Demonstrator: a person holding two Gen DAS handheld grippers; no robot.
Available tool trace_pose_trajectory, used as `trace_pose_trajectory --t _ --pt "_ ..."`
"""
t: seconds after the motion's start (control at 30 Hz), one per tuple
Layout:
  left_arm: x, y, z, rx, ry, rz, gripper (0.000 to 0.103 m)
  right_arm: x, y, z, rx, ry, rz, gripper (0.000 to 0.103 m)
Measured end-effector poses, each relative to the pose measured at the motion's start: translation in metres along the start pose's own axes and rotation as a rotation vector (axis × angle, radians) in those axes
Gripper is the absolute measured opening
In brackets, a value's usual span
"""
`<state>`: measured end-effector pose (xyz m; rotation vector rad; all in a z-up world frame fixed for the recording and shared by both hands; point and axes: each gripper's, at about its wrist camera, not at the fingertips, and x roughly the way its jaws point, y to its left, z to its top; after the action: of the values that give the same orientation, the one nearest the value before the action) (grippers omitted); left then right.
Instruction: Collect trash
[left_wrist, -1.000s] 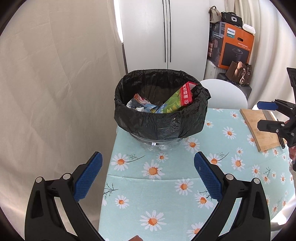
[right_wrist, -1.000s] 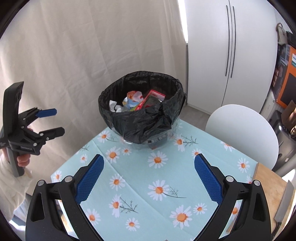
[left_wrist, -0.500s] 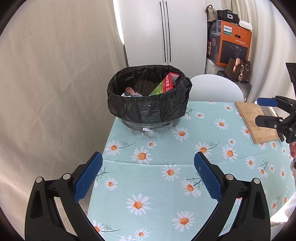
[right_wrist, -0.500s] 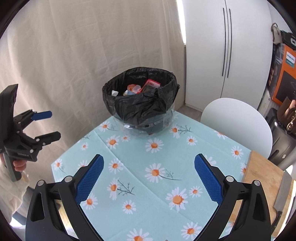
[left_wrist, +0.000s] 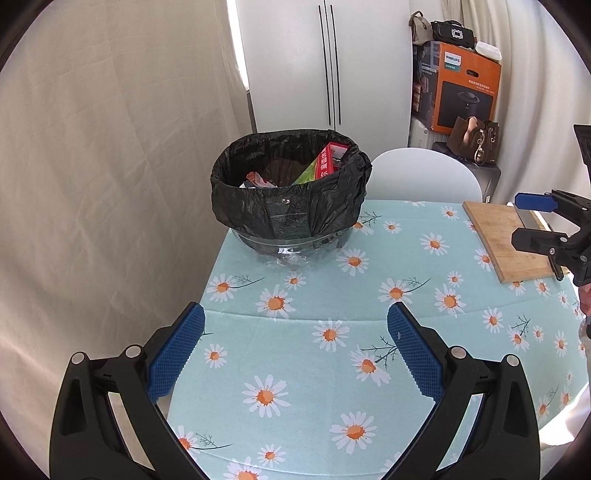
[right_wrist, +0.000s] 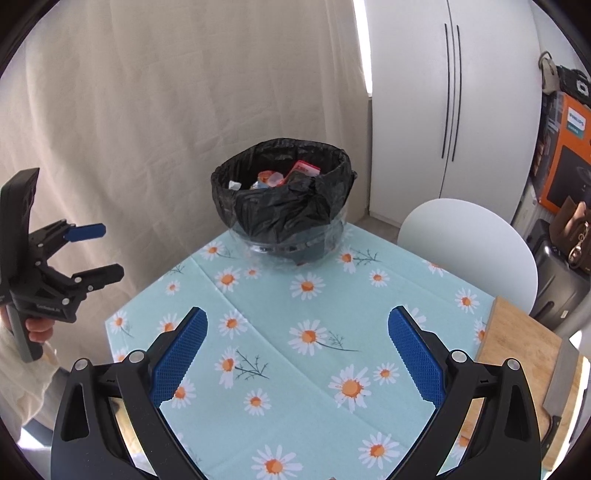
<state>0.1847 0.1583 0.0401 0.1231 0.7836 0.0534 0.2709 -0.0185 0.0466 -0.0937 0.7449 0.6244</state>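
A clear bin lined with a black bag (left_wrist: 288, 206) stands at the far left corner of the daisy tablecloth (left_wrist: 332, 350); it also shows in the right wrist view (right_wrist: 284, 206). Inside lie a red-green packet (left_wrist: 321, 166) and crumpled wrappers (right_wrist: 273, 179). My left gripper (left_wrist: 295, 347) is open and empty, held above the near part of the table, well back from the bin. My right gripper (right_wrist: 297, 349) is open and empty too, also back from the bin. Each gripper shows in the other's view, the right (left_wrist: 535, 221) and the left (right_wrist: 92, 251), both with jaws apart.
A wooden cutting board (left_wrist: 509, 240) lies at the table's right side with a cleaver (right_wrist: 561, 376) on it. A white chair (left_wrist: 424, 177) stands behind the table. A curtain (left_wrist: 110, 147) hangs left, white cabinet and boxes behind.
Both grippers have pulled back and away from the bin, which now looks smaller and farther. Both stay open and empty.
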Motion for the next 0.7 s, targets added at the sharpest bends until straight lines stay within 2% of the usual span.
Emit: trace_pose_trajectory --t 0.4,0.7 --pt "-0.0019 -0.007 0.0034 0.015 -0.007 0.021 0.097 -0.0052 -0.0039 -0.0025 -0.006 -0.008 -0.005 0.094" --pt "-0.0051 0.0021 0.0038 -0.017 -0.008 0.033 0.097 -0.0067 -0.0022 -0.0014 -0.008 -0.006 -0.008 0.094"
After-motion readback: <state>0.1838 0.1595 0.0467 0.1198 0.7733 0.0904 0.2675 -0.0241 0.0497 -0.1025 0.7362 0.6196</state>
